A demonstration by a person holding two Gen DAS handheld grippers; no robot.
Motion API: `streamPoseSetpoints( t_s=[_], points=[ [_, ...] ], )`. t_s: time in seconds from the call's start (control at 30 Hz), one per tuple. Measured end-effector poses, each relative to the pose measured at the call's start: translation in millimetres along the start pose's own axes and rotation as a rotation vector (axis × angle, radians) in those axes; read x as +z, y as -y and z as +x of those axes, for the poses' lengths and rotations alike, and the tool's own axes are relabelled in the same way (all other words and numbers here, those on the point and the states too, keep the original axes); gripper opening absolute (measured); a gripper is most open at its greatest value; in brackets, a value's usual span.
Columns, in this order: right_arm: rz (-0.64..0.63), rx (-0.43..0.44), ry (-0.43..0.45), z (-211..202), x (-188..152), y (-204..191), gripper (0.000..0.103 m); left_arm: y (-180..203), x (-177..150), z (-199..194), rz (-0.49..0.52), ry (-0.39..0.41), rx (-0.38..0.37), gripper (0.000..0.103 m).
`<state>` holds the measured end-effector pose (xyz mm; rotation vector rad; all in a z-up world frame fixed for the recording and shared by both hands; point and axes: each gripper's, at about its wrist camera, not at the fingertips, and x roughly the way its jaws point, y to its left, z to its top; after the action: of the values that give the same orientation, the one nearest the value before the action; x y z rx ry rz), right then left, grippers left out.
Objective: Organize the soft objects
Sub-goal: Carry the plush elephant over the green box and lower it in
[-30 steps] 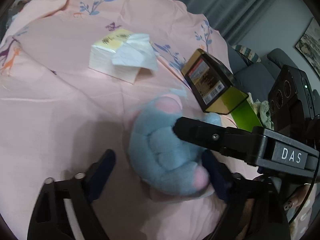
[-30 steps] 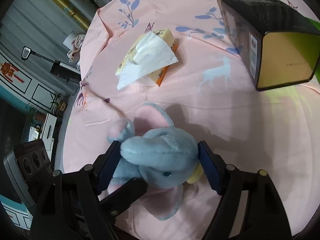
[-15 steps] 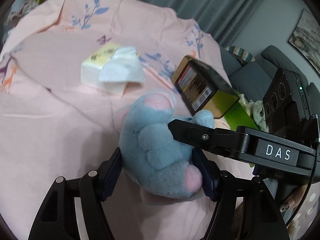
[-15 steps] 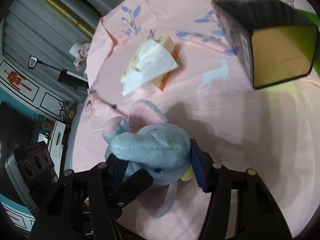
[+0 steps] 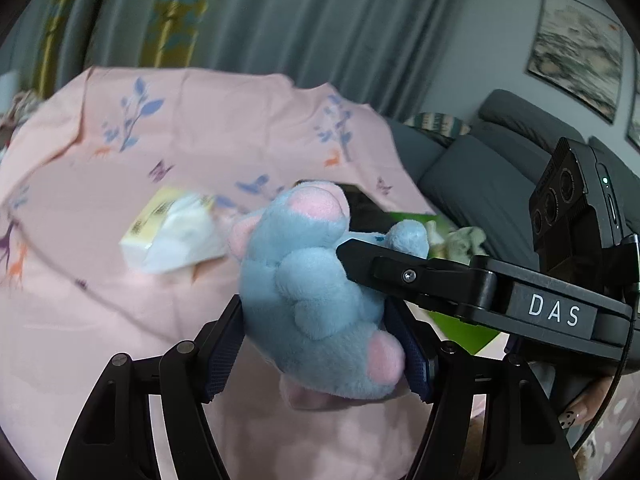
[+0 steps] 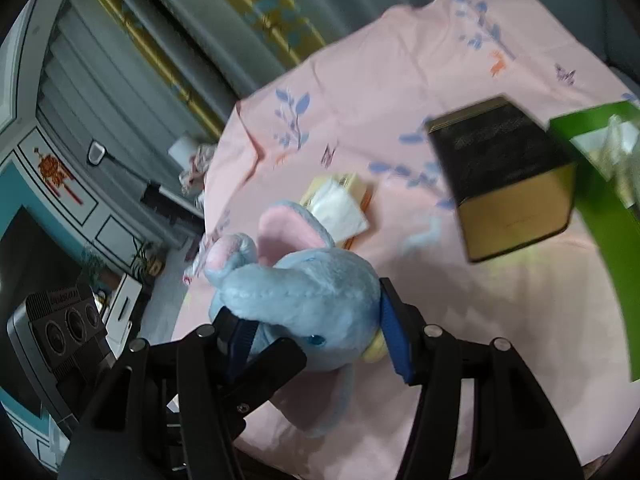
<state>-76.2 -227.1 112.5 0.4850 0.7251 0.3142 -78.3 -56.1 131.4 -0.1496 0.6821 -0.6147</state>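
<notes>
A blue plush elephant [image 5: 316,292] with pink feet and ears hangs above the pink cloth, held from two sides. My left gripper [image 5: 316,344] is shut on its body and legs, blue pads pressed into the plush. My right gripper [image 6: 316,332] is shut on its head [image 6: 304,300], near the eye and the trunk. In the left wrist view the right gripper's black finger [image 5: 404,276] crosses in front of the toy. The other gripper's finger [image 6: 256,376] reaches in below the head in the right wrist view.
On the pink patterned cloth [image 5: 200,140] lie a tissue pack [image 5: 172,232] and a black and gold box [image 6: 504,176]. A green bin [image 6: 592,184] with pale soft items stands at the right. A grey sofa [image 5: 480,172] is beyond; curtains behind.
Both grippers closed on the elephant and lifted it off the cloth. The table objects now sit lower and farther in both views.
</notes>
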Motion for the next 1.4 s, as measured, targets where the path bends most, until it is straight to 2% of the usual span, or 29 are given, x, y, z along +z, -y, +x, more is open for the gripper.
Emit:
streamPoseSetpoints(
  t_s=[0.33, 0.63, 0.83, 1.1, 1.23, 1.4],
  points=[
    [0.042, -0.035, 0.167, -69, 20, 42, 0.055, 76, 24, 21, 0.14, 0.053, -0.089, 0.07],
    [0.084, -0.158, 0.274, -115, 27, 87, 0.055, 127, 34, 63, 0.195, 0.025, -0.226, 0.07],
    [0.157, -0.279, 0.313, -131, 27, 123, 0.055, 161, 31, 101, 0.207, -0.047, -0.303, 0.07],
    [0.254, -0.383, 0.31, -145, 19, 170, 0.055, 191, 18, 149, 0.205, -0.167, -0.394, 0.07],
    [0.302, -0.432, 0.305, -147, 17, 189, 0.056, 202, 13, 167, 0.204, -0.21, -0.412, 0.07],
    [0.358, -0.448, 0.293, -148, 14, 208, 0.056, 212, 9, 184, 0.209, -0.259, -0.412, 0.07]
  ],
)
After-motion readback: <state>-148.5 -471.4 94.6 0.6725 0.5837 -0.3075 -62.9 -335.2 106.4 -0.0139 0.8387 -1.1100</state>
